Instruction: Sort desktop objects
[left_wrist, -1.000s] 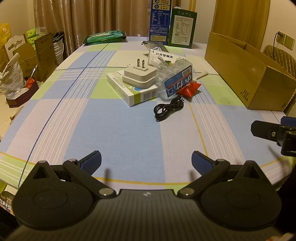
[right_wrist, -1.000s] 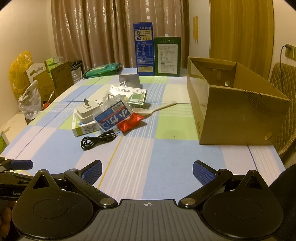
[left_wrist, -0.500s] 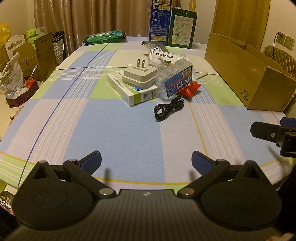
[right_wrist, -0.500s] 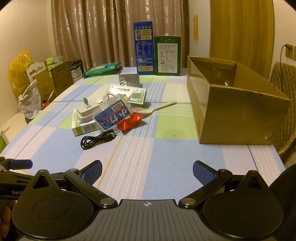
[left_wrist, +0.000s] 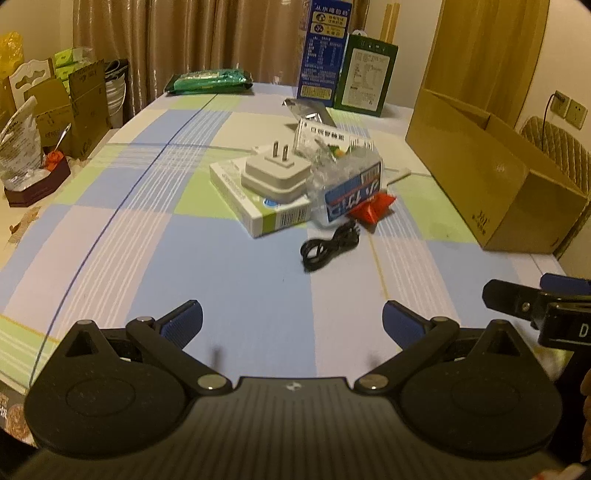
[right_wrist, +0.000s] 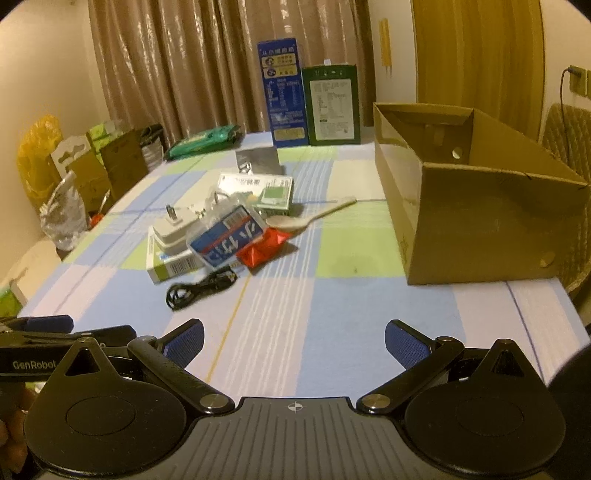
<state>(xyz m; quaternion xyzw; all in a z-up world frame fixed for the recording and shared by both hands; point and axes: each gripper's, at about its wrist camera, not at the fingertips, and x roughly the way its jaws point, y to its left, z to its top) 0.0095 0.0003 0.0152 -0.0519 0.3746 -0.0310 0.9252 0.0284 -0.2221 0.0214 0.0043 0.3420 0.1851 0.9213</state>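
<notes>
A pile of small objects lies mid-table: a white plug adapter (left_wrist: 275, 173) on a white-green box (left_wrist: 258, 206), a clear packet with a blue label (left_wrist: 351, 192), a red wrapper (left_wrist: 373, 206), a coiled black cable (left_wrist: 328, 247), and a wooden spoon (right_wrist: 310, 218). An open cardboard box (right_wrist: 476, 221) stands at the right. My left gripper (left_wrist: 291, 325) is open and empty above the near table edge. My right gripper (right_wrist: 293, 341) is likewise open and empty, well short of the cable (right_wrist: 199, 288). Each gripper shows at the edge of the other's view.
Tall blue carton (right_wrist: 282, 96) and green carton (right_wrist: 330, 105) stand at the table's far end, with a green packet (left_wrist: 208, 81) to their left. Cardboard boxes and bags (left_wrist: 55, 107) crowd the floor left of the table. A chair (right_wrist: 569, 133) sits behind the cardboard box.
Both grippers have crept slightly forward toward the pile; the views are a little blurred by motion. Jaws stay open, and nothing on the table has moved.
</notes>
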